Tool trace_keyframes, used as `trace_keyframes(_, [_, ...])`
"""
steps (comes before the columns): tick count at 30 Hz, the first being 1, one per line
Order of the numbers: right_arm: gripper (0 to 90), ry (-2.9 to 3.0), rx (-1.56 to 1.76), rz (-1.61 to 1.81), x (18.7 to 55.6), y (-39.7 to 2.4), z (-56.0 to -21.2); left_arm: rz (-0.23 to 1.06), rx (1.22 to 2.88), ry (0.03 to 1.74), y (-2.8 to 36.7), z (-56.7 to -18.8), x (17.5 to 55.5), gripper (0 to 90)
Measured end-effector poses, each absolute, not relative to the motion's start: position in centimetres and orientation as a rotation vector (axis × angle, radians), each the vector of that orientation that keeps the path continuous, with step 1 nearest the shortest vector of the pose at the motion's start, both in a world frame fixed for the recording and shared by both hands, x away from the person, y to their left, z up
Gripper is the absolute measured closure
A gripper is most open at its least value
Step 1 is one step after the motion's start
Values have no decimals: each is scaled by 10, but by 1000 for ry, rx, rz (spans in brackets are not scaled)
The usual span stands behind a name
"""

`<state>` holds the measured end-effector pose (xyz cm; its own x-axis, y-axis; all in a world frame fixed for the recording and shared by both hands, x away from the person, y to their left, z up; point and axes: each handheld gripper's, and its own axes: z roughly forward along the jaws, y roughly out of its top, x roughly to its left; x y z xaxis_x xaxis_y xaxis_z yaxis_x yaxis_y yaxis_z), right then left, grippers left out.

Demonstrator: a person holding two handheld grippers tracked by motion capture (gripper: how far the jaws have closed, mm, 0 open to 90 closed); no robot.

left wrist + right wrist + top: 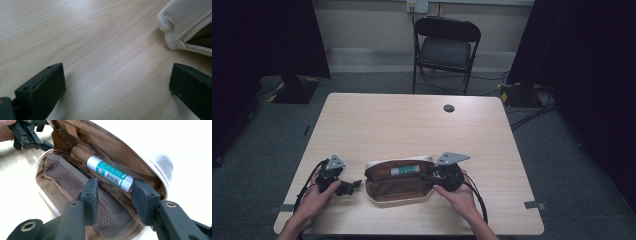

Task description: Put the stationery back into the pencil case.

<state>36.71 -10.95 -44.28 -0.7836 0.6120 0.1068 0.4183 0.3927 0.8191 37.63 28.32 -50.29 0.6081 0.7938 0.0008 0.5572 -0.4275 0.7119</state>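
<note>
One glue stick, white with a green label and a barcode, lies inside one open pouch in the lower middle of the high view. In the right gripper view the stick sits at the centre of the frame, slanting from upper left to lower right along the tan lining, just above a mesh pocket and a zip line. The pouch is white outside and brown inside, and it lies flat on the counter with its mouth spread wide.

The right gripper stands at the pouch's right end, its two jaws partly apart and reaching into the opening; the stick's lower end lies just beyond and between the jaw tips, and no pad presses on it. The jaws hold nothing.

The left gripper rests at the lower left of the high view, just beside the pouch's left end. In its own view its two jaws stand wide apart over bare wood with nothing between them, and the pouch's white corner shows at the upper right.

One black folding chair stands beyond the counter, at the top centre of the high view.
</note>
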Motion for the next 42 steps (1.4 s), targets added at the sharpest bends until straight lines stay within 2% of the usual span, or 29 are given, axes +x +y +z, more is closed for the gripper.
trace_keyframes(14, [559,2370,975,1361,353,-145,-433,444,2147,1060,283,-503,376,0])
trace_keyframes(23, [525,2314,1044,1341,346,-175,-435,445,2147,1059,283,-503,376,0])
trace_keyframes(33, [438,2235,1149,1287,352,-205,-442,444,2146,1060,283,-503,376,0])
trace_keyframes(39, [296,2163,1255,1153,366,-223,-459,446,2146,1060,283,-503,376,0])
trace_keyframes(42, [257,2139,1309,1108,373,-232,-466,443,2142,1060,283,-503,376,0])
